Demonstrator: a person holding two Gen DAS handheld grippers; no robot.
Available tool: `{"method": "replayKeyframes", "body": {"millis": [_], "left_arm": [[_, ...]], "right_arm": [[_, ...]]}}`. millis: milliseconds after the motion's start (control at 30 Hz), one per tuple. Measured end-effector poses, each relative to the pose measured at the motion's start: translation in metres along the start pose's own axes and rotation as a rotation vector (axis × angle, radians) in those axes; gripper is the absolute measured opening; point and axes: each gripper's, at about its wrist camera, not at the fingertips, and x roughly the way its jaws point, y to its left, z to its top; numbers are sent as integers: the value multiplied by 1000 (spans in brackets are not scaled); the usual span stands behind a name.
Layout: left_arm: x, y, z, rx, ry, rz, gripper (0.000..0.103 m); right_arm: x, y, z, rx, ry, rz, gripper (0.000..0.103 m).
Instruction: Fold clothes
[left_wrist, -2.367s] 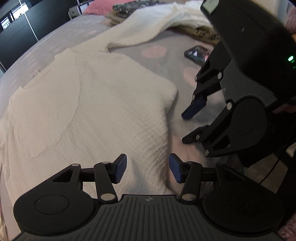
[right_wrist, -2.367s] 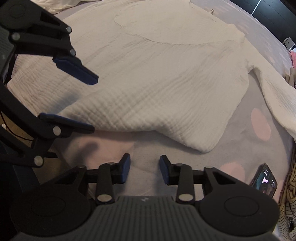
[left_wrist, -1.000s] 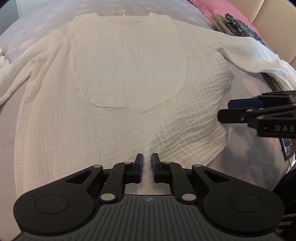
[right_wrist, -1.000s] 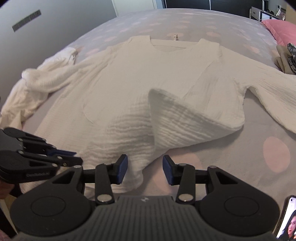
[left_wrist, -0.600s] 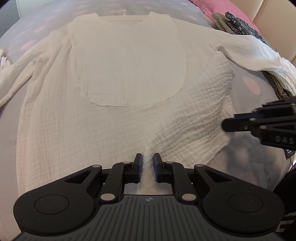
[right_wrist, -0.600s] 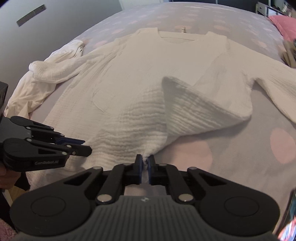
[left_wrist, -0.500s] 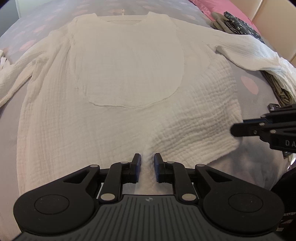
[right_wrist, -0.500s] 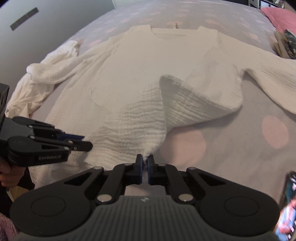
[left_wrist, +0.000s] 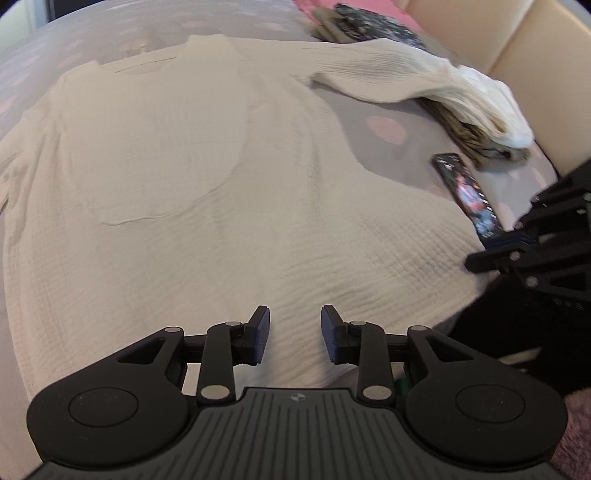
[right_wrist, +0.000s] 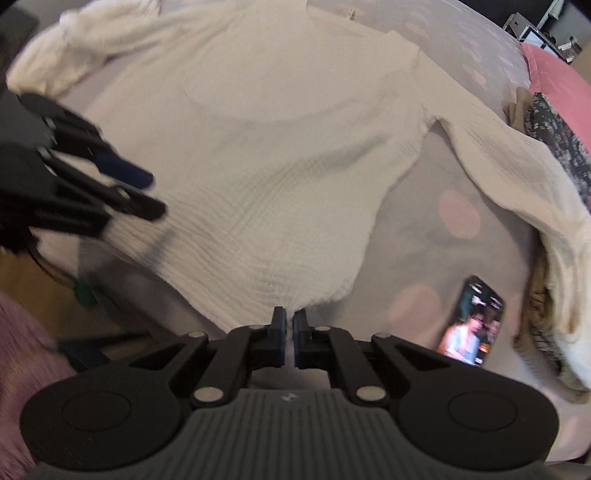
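- The right gripper (right_wrist: 290, 332) has its jaws clamped on the hem of the cream crinkled cotton blouse (right_wrist: 266, 177) near the bed (right_wrist: 424, 236) edge.
- The left gripper (left_wrist: 291, 334) has just been opening; its jaws stand apart, nothing between them.

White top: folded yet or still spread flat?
Spread. The white top lies open on the bed, both sleeves out; right gripper pinches its hem corner.
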Motion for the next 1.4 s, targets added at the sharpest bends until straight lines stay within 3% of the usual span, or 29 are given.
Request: {"method": "replayKeyframes", "body": {"millis": [167, 300, 433, 567, 700, 767, 800, 933, 1133, 1267, 1400], "left_arm": [[-8, -10, -4, 93, 48, 0, 37], [-13, -2, -10, 178, 108, 78, 37], [-19, 24, -18, 188, 157, 171, 37], [-21, 51, -23, 141, 199, 230, 37], [-30, 73, -14, 70, 175, 250, 37], [-39, 82, -7, 47, 144, 256, 37], [-45, 85, -2, 46, 120, 268, 37], [-67, 100, 20, 4, 3, 316, 37], [-90, 129, 51, -118, -130, 338, 37], [-96, 149, 64, -187, -203, 348, 37], [-89, 172, 73, -270, -212, 373, 37]], "right_arm": [[17, -21, -20, 2, 145, -41, 4], [43, -29, -31, 14, 258, -46, 4], [64, -28, -38, -6, 330, -53, 4], [71, -21, -40, -55, 338, -70, 9], [61, -32, -36, -9, 303, -48, 15], [47, -47, -32, 41, 263, -38, 27], [38, -56, -31, 63, 236, -48, 37], [2, -102, -23, 184, 104, -124, 43], [-22, -183, -7, 457, -84, -261, 44], [-18, -232, -11, 674, -165, -262, 45], [-11, -272, -20, 933, -240, -223, 45]]}}
